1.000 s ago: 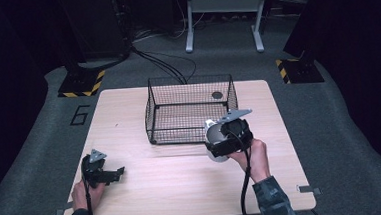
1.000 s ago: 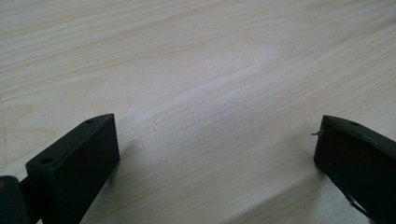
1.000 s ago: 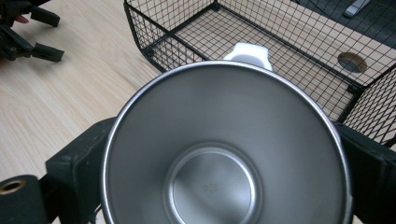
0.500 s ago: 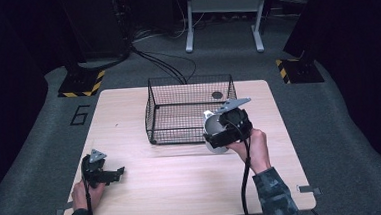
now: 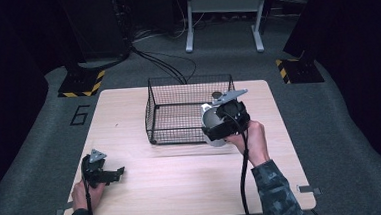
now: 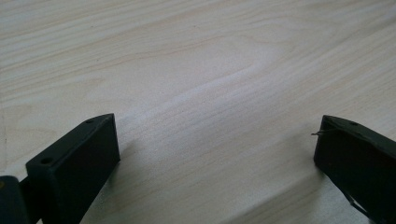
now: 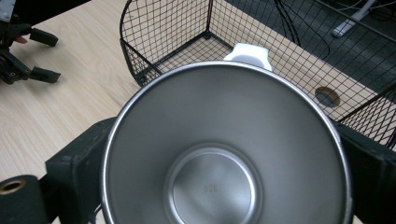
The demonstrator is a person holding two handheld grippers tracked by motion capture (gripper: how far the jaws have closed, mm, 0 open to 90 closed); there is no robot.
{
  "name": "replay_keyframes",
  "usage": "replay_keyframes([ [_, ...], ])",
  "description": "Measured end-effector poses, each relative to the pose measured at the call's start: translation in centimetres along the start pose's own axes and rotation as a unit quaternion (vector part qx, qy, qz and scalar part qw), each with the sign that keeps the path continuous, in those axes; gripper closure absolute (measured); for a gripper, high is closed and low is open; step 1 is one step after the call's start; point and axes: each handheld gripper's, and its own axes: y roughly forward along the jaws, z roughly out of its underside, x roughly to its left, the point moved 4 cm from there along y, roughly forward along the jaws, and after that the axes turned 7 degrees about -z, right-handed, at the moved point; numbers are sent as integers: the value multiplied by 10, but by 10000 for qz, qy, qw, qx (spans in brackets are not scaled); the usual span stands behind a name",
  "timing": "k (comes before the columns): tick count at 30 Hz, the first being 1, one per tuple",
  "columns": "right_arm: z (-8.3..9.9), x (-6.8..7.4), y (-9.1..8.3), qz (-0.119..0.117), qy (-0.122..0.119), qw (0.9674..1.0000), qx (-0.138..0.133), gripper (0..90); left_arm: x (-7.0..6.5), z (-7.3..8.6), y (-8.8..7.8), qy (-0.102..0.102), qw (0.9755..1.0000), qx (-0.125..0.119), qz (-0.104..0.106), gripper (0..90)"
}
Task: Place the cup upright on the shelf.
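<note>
Over the last second the right gripper (image 5: 219, 128) has carried the steel cup (image 7: 224, 149) up and forward, from just in front of the basket (image 5: 180, 138) to its near right corner. Its jaws clamp the cup's sides, the open mouth facing the gripper's camera. The cup looks bound for the basket, not yet over the rim. The left gripper (image 5: 113, 175) rests on the surface (image 5: 148, 190), jaws wide, holding nothing.
</note>
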Motion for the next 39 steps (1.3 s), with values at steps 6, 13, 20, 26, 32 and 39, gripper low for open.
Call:
replay_keyframes([
  [6, -8, -3, 1, 11, 5, 10000, -46, 56, 0, 0, 0, 6, 10000, 21, 2, 2],
  [13, -18, -6, 2, -18, 13, 10000, -9, 56, 0, 0, 0, 0, 10000, 0, 0, 2],
  [20, -26, -11, 6, -9, 6, 10000, -17, 56, 0, 0, 0, -1, 10000, -2, 0, 2],
  [26, -31, -17, 9, 0, 36, 10000, -25, 55, 0, 0, 0, -1, 10000, -1, 0, 2],
  [32, -37, -24, 14, 22, 51, 10000, -37, 56, 0, 0, 0, 7, 10000, 19, 2, 2],
  [39, -45, -33, 21, 43, 107, 9999, 11, 56, 0, -1, 1, 2, 10000, 3, -11, 1],
])
